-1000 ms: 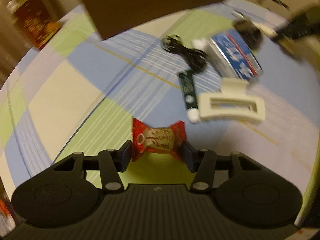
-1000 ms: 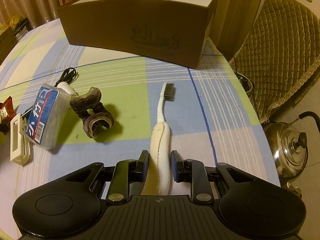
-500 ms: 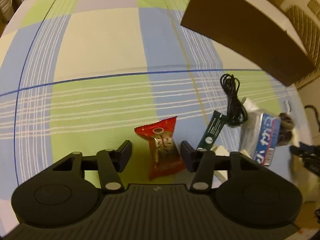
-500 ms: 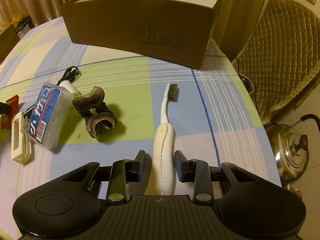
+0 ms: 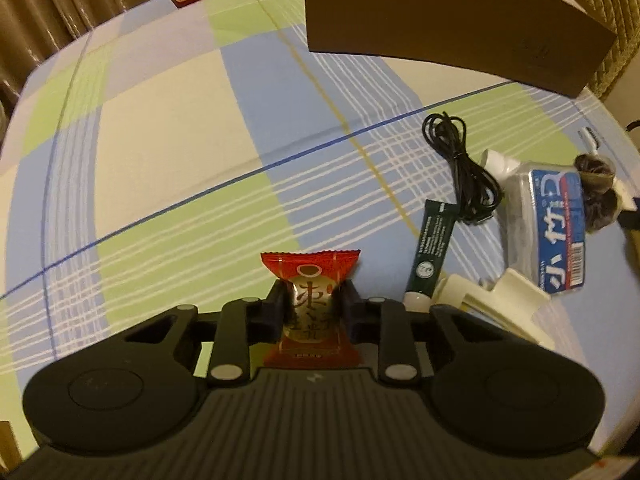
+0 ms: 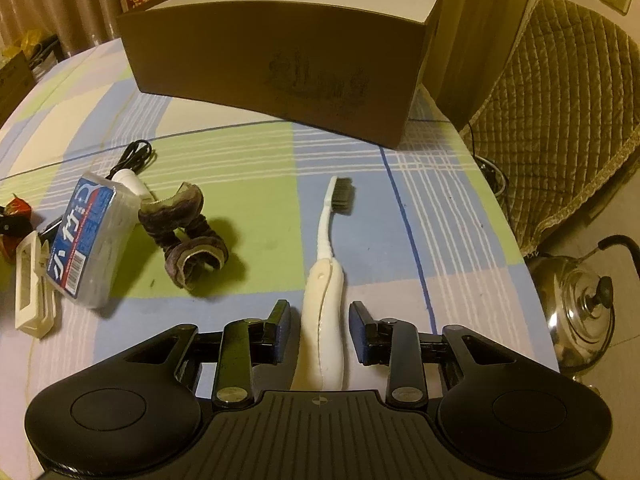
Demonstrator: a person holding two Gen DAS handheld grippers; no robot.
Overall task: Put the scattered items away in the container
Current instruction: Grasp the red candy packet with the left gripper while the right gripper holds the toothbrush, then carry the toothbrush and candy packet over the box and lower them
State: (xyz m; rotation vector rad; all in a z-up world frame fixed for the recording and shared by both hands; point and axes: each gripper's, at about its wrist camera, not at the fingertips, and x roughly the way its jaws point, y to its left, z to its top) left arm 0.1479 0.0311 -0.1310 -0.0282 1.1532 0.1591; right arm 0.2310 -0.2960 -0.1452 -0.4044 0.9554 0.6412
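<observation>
My left gripper (image 5: 313, 300) is shut on a red candy packet (image 5: 310, 304), above the checked tablecloth. The brown box (image 5: 452, 12) stands at the far right of that view. My right gripper (image 6: 320, 326) is open, its fingers on either side of the handle of a white toothbrush (image 6: 325, 300) that lies on the cloth, bristles pointing toward the brown box (image 6: 280, 52). The candy also shows at the left edge of the right wrist view (image 6: 14, 218).
A black cable (image 5: 464, 168), a green tube (image 5: 432, 252), a clear blue-labelled case (image 6: 86, 240), a white hair clip (image 6: 32, 292) and a dark scrunchie (image 6: 186, 236) lie on the cloth. A metal kettle (image 6: 580, 316) and padded chair (image 6: 560, 92) stand right of the table.
My left gripper turned, closed in on the candy packet and shut on it. My right gripper's fingers have opened wider around the toothbrush handle.
</observation>
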